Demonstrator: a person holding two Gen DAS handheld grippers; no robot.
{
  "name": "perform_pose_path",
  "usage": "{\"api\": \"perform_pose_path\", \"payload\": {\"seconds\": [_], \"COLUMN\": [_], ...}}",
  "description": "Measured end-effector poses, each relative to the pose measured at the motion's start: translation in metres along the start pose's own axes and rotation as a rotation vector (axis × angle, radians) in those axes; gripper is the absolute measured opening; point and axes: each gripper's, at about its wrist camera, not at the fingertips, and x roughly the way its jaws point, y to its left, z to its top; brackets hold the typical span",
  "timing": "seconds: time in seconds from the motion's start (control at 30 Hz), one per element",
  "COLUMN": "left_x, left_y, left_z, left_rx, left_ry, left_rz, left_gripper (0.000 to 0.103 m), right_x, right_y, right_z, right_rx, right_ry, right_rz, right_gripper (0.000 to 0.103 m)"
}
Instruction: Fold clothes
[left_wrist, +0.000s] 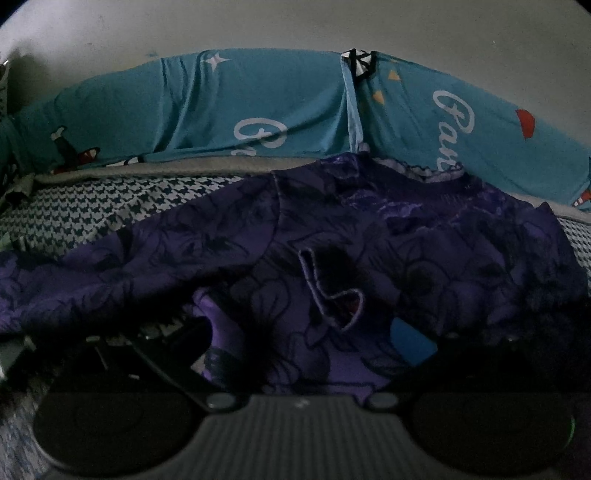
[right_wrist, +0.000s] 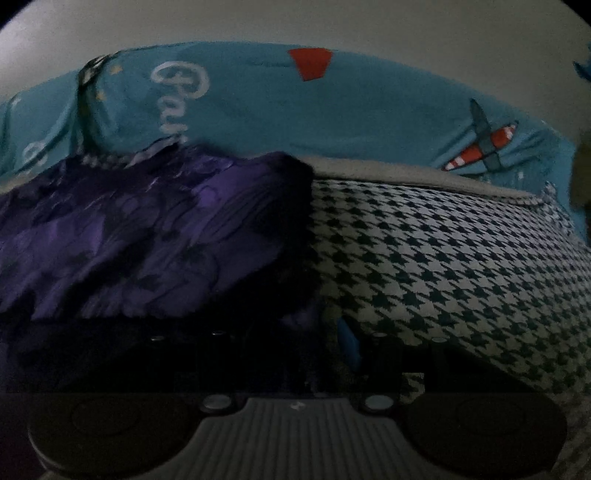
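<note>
A: Where is the purple garment (left_wrist: 332, 236)?
B: Crumpled on the houndstooth cover (right_wrist: 443, 258), below teal pillows (left_wrist: 258, 103).
A: And the grippers?
B: Left gripper (left_wrist: 306, 354) has cloth between its fingers; clamped or not, unclear. Right gripper (right_wrist: 295, 343) too dark to tell.

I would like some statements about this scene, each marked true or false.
1. The garment is purple with a flower print. True.
2. It lies on a plain red cover. False: the cover has a houndstooth check.
3. The pillows behind are teal with white script. True.
4. In the right wrist view the garment fills the right half. False: it is on the left.
5. A plane is printed on the pillow in the right wrist view. True.
</note>
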Motion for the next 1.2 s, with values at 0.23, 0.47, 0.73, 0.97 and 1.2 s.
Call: {"api": "perform_pose_path", "payload": {"seconds": [0.23,0.47,0.73,0.97,1.2], "left_x": [0.002,0.005,-0.001,-0.012,-0.023], "left_y": [0.001,0.011,0.033,0.055,0.088], "left_z": [-0.003,-0.008,-0.018,-0.021,-0.022], "left_rx": [-0.008,-0.017,-0.056,-0.082,-0.134], "left_ry": [0.022,0.051,0.08,0.066,0.044], "left_rz": [0.009,0.064,0.092,0.123,0.193], "left_gripper": [0.103,0.103,0.103,0.103,0.103], "right_x": [0.007,0.001,-0.022,-0.045,-0.056], "right_y": [-0.028,-0.044,-0.038,-0.009,0.034], "right_z": [0.0,0.002,0.004,0.007,0.009], "right_rx": [0.228,0.379,0.341,0.281,0.205], "right_ry": [0.02,0.062,0.067,0.009,0.001], "right_rz": [-0.124,-0.142,-0.231,-0.147,0.032], "right_gripper": [0.046,0.048,0.052,0.053,0.053]}}
